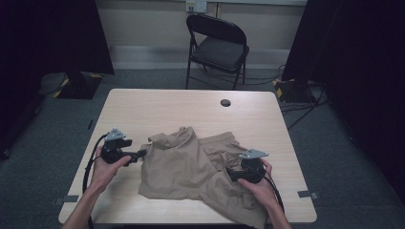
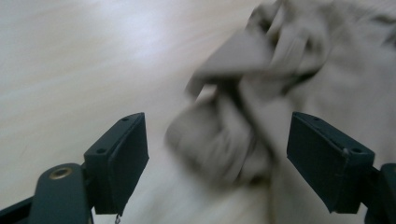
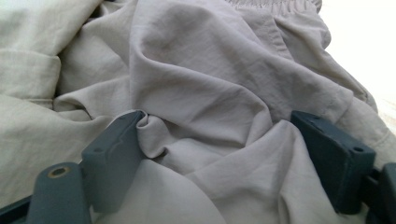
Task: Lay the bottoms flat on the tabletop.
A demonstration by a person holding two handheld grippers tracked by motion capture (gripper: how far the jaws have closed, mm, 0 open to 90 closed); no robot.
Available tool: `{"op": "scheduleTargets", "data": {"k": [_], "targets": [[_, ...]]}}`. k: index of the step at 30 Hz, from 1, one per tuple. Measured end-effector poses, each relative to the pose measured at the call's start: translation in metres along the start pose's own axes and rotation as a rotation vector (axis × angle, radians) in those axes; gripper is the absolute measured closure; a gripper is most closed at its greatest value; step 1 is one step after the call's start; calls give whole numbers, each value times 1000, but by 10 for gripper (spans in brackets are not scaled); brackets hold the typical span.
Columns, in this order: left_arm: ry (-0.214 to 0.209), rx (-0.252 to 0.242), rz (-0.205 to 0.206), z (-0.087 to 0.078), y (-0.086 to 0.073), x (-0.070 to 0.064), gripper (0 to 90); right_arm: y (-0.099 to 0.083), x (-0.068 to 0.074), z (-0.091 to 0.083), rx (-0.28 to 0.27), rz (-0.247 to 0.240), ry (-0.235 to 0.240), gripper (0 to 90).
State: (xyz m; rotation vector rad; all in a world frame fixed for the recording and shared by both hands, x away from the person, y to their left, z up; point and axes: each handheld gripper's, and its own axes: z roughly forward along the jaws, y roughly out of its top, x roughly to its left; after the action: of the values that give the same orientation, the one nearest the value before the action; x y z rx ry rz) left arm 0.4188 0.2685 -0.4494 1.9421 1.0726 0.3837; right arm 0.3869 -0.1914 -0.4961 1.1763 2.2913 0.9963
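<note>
High view first: one beige garment (image 1: 184, 167) lies crumpled on the near half of the one light wooden table (image 1: 143, 102), a corner of it hanging over the near edge. Two hands come in from below, each holding one gripper. The left gripper (image 1: 141, 153) sits at the garment's left edge, its tips just touching the cloth; the right gripper (image 1: 230, 172) rests on the cloth's right part.

From the left gripper view, its two black jaws stand spread wide, with a bunched, blurred fold of the garment (image 2: 233, 135) lying between them, neither jaw closed on it; bare tabletop (image 2: 70, 70) runs off to the left.

From the right gripper view, its two jaws are likewise spread apart, pressed down into the wrinkled cloth (image 3: 201, 93), a ridge of folds rising between them. One jaw touches a small tuck of fabric; nothing is pinched.

Beyond the table stands one black folding chair (image 1: 217, 47). One round dark hole (image 1: 225, 102) marks the tabletop's far side.
</note>
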Motion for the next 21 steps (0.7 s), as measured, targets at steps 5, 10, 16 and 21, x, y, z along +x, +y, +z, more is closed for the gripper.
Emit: {"op": "scheduleTargets", "data": {"k": [5,10,16,21], "targets": [[-59,-16,9,30,36,-13,229,-1,1,2,-7,-8,-5,174],[-128,7,-19,71,57,-25,249,-1,2,2,-9,-6,-4,174],[-150,76,-22,105,49,-34,245,-1,1,2,-9,-7,-4,174],[-113,122,43,112,38,-41,509,-1,1,2,-10,-7,-3,174]]}}
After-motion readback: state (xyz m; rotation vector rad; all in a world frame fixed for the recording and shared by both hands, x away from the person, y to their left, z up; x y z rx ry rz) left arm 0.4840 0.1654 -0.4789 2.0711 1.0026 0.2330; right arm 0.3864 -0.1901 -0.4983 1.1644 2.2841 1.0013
